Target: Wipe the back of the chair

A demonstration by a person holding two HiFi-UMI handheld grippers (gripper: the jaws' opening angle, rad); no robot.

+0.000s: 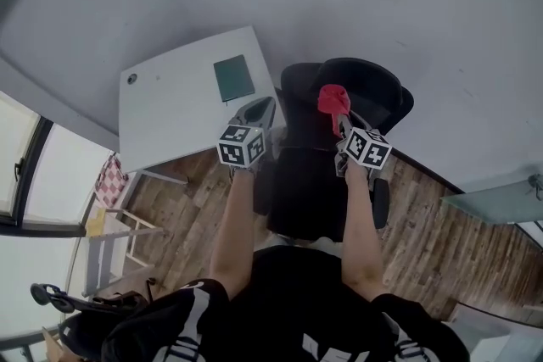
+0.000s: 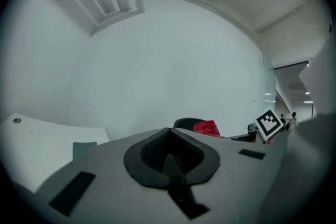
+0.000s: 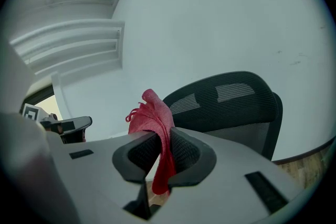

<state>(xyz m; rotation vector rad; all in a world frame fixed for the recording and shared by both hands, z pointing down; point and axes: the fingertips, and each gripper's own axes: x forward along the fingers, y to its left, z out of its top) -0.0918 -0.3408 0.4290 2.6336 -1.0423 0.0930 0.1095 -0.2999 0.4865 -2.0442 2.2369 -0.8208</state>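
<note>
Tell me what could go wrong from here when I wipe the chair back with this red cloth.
1. The right gripper pinches the red cloth by only a narrow fold, so dragging it over the mesh chair back may pull it out of the jaws.
2. The left gripper is shut on nothing and is not bracing the chair back, which may turn or shift under pressure.
</note>
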